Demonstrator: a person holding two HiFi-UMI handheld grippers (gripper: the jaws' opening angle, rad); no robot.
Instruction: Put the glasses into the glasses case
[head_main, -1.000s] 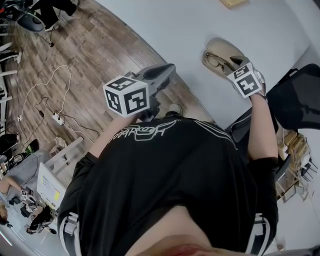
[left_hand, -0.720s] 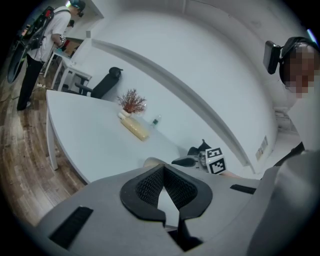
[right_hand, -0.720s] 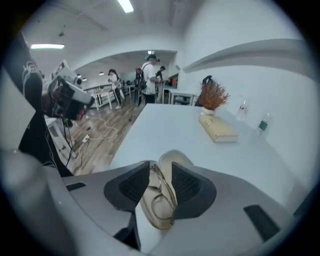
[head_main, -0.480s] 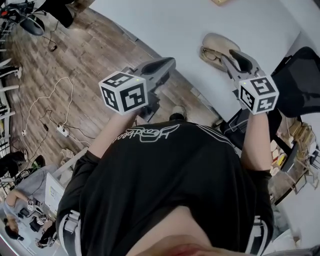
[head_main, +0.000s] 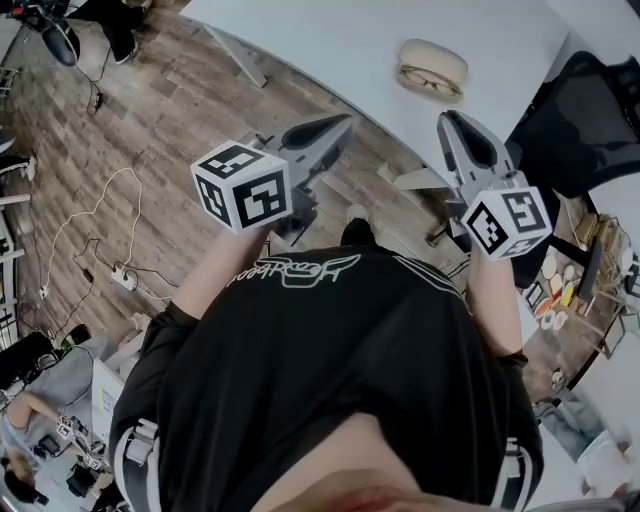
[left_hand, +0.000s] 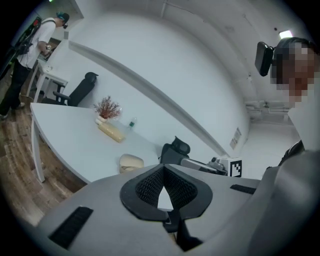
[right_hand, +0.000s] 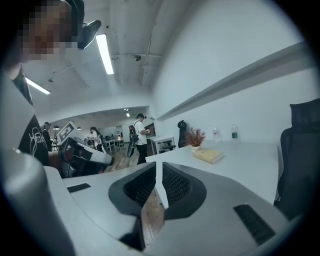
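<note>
A beige glasses case (head_main: 432, 58) lies open on the white table (head_main: 340, 40). The glasses (head_main: 431, 82) rest in its near half, as far as I can tell. My right gripper (head_main: 446, 119) is held off the table's near edge, well short of the case, shut and empty. My left gripper (head_main: 343, 122) hangs over the wooden floor at chest height, also shut with nothing in it. In the left gripper view the case (left_hand: 131, 162) shows small beyond the left gripper (left_hand: 162, 168). The right gripper view shows the right gripper (right_hand: 158, 165) with only a thin slit between its pads; the case is out of sight there.
A black office chair (head_main: 580, 120) stands right of the table. A yellow box (left_hand: 111, 131), a potted plant (left_hand: 106, 107) and a bottle sit further along the table. Cables and a power strip (head_main: 122, 278) lie on the wood floor. A person (left_hand: 30, 55) stands far off.
My right gripper has drawn back from the case toward my body, leaving the glasses and case on the table. The left gripper has barely moved.
</note>
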